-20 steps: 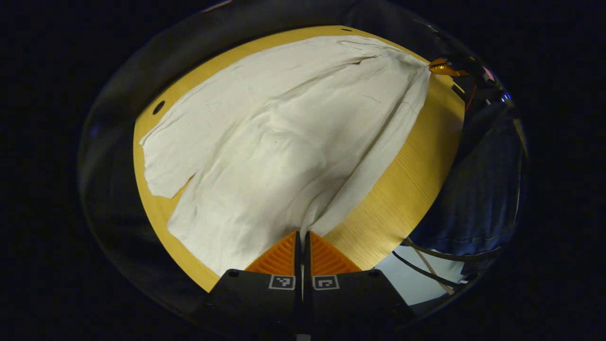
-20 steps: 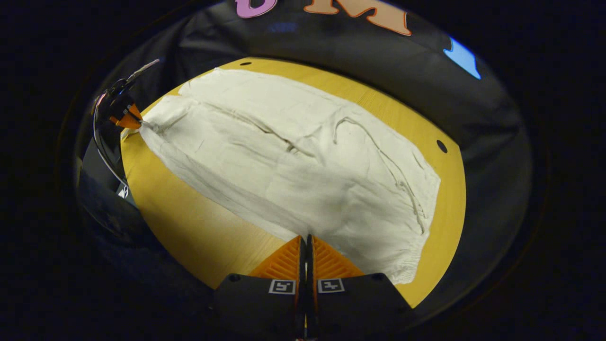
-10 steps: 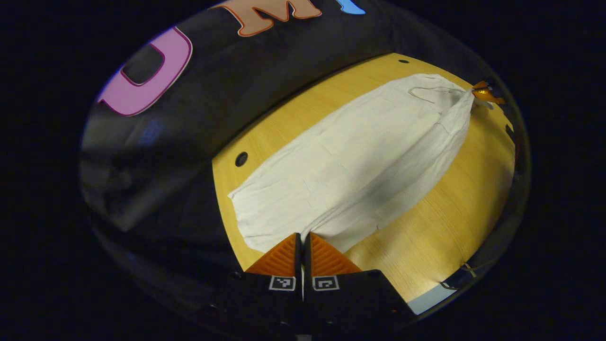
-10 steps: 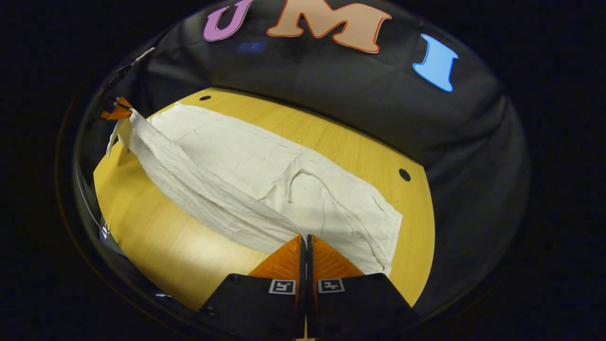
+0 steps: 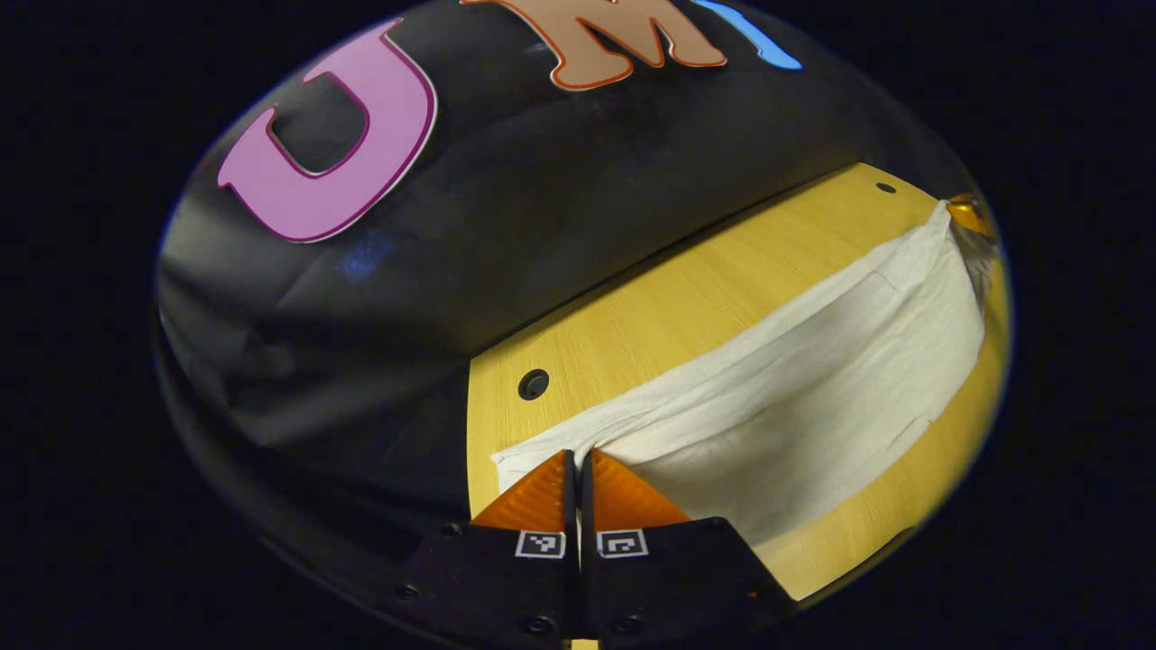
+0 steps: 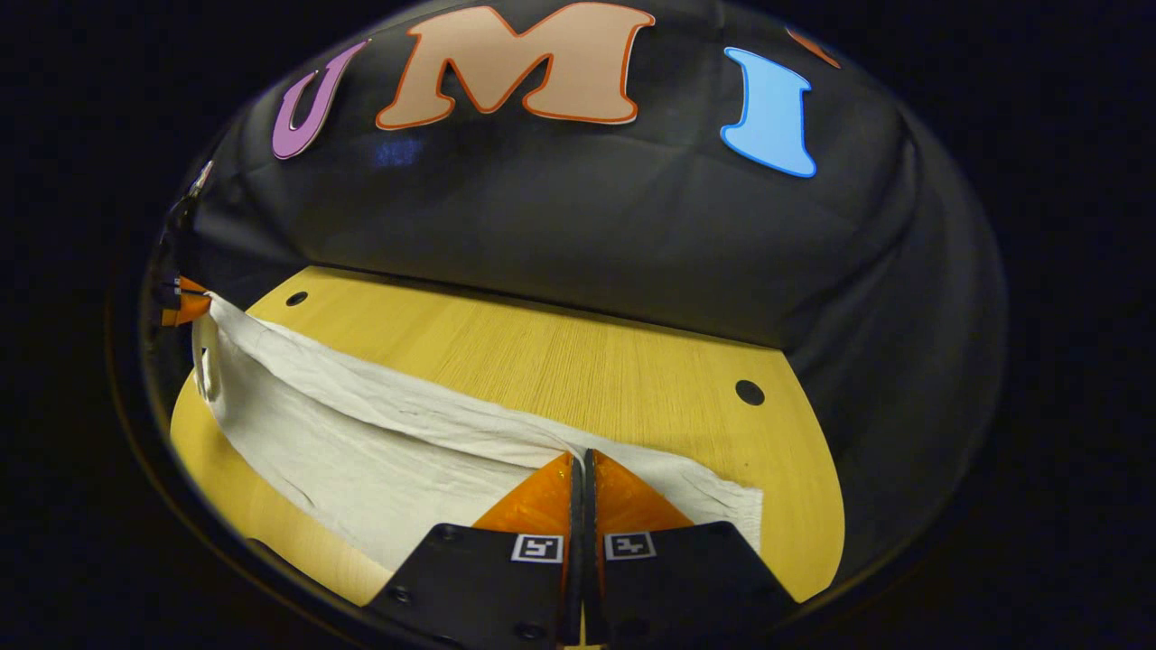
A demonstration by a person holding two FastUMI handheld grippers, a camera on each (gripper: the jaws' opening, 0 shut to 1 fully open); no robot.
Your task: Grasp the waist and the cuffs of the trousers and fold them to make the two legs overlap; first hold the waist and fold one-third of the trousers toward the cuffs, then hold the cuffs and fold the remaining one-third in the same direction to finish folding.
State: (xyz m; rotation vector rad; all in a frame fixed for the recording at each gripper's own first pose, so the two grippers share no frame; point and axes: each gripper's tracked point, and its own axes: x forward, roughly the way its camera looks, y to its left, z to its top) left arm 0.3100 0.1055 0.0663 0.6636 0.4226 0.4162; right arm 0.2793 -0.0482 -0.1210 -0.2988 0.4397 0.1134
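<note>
Trousers point(image 5: 795, 379): off-white, thin woven fabric, lightly creased, lying on a yellow wooden table point(image 5: 686, 298) w/ the near long edge picked up at both ends. In the left gripper view the cloth runs as a long band from the left gripper point(image 5: 578, 456) at bottom centre out to the far right, where the right gripper point(image 5: 968, 215) pinches the other end. Upper edge of the band is pulled fairly taut betw. the two grippers; below it the fabric sags in a broad, smooth curve and meets the tabletop. A faint seam or pocket line shows nr the right end, and a small dark nick on the lower right part.

Left gripper: fingers closed tight together, cloth edge clamped betw. them; a short corner of fabric sticks out to the left of the tips. Which end of the trousers this is, can't tell for sure.

Right gripper view: trousers point(image 6: 361, 442) stretch from the right gripper point(image 6: 578, 460) at bottom centre up-left to the left gripper point(image 6: 185, 302) at the rim. Right gripper fingers also pressed shut on the fabric edge. Top edge rolls into a narrow ridge w/ fine wrinkles along it; a squared-off hem end lies flat on the table just right of the fingers. At the far-left end a loose strip of cloth hangs down beside the left gripper.

Table point(image 6: 587, 361) beyond the cloth is bare wood w/ round dark holes point(image 6: 749, 392) nr its back corners; black cloth wall point(image 6: 578, 217) behind it.
</note>
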